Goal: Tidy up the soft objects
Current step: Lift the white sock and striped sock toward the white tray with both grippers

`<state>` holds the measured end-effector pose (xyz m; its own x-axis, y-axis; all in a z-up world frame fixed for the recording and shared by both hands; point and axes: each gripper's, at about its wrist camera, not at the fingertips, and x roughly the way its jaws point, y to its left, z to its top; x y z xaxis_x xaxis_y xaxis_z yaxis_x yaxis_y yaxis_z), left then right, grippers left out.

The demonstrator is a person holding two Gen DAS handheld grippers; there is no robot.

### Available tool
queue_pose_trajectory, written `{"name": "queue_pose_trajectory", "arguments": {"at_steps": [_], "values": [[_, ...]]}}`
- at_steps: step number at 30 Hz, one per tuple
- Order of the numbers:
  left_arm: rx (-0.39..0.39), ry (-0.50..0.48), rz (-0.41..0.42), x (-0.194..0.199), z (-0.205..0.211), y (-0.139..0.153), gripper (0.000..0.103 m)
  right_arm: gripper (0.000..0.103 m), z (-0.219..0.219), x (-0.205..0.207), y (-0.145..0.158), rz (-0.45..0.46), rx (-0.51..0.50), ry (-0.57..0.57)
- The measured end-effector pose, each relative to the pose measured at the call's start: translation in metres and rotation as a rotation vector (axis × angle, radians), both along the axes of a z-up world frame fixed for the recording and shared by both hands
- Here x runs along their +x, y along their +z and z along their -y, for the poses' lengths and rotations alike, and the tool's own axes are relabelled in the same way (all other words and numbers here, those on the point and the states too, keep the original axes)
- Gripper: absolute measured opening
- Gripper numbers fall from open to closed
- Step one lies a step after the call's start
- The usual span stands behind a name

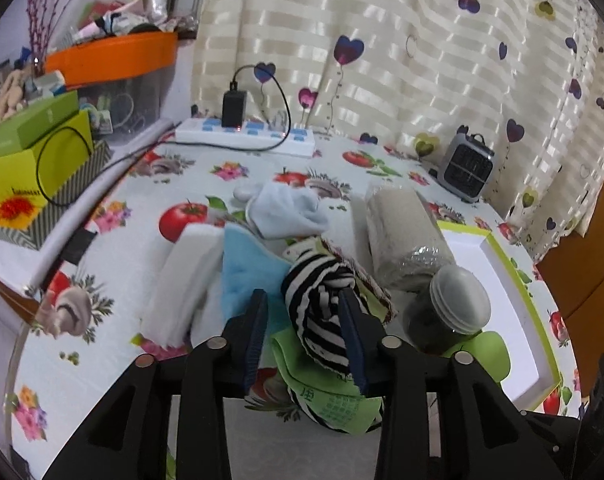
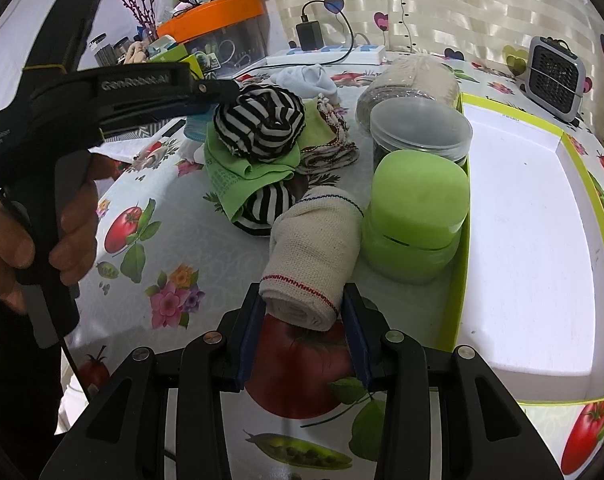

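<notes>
My left gripper (image 1: 303, 312) has its jaws around a rolled black-and-white striped cloth (image 1: 321, 308); its left pad stands a little off the roll. The same roll (image 2: 258, 124) shows in the right wrist view atop a green cloth (image 2: 238, 176), with the left gripper (image 2: 222, 92) at it. My right gripper (image 2: 303, 308) is closed on the near end of a beige rolled bandage (image 2: 313, 256) with red stitching. A white tray with a lime rim (image 2: 517, 240) lies to the right. Blue (image 1: 246, 268), white (image 1: 186, 280) and pale blue (image 1: 290, 208) cloths lie in the pile.
A green lidded box (image 2: 417, 208) and a clear jar (image 2: 417, 132) stand against the tray's left wall. A large wrapped beige roll (image 1: 405, 236) lies behind. A small heater (image 1: 465, 168), a power strip (image 1: 246, 136) and stacked boxes (image 1: 30, 156) border the table.
</notes>
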<state>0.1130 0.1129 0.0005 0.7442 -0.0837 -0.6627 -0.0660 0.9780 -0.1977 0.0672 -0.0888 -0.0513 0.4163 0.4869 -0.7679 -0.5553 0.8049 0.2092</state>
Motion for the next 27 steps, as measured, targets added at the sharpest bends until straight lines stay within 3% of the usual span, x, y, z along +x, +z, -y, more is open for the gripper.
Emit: {"name": "queue_pose_trajectory", "arguments": {"at_steps": [11, 12, 14, 16, 27], "values": [[0.032, -0.092, -0.066, 0.035, 0.019, -0.017, 0.038, 0.04, 0.0, -0.001, -0.001, 0.007, -0.006, 0.005], [0.028, -0.095, -0.074, 0.037, 0.02, -0.02, 0.037, 0.04, -0.001, -0.001, -0.001, 0.01, -0.007, 0.008], [0.035, -0.097, -0.075, 0.038, 0.023, -0.023, 0.018, 0.04, -0.001, -0.001, -0.001, 0.013, -0.008, 0.011], [0.057, -0.098, -0.08, 0.038, 0.027, -0.024, 0.011, 0.04, 0.0, -0.003, -0.001, 0.017, -0.008, 0.015], [-0.01, -0.084, -0.016, 0.006, 0.021, 0.0, 0.009, 0.039, 0.01, -0.014, 0.015, 0.072, 0.034, 0.025]]}}
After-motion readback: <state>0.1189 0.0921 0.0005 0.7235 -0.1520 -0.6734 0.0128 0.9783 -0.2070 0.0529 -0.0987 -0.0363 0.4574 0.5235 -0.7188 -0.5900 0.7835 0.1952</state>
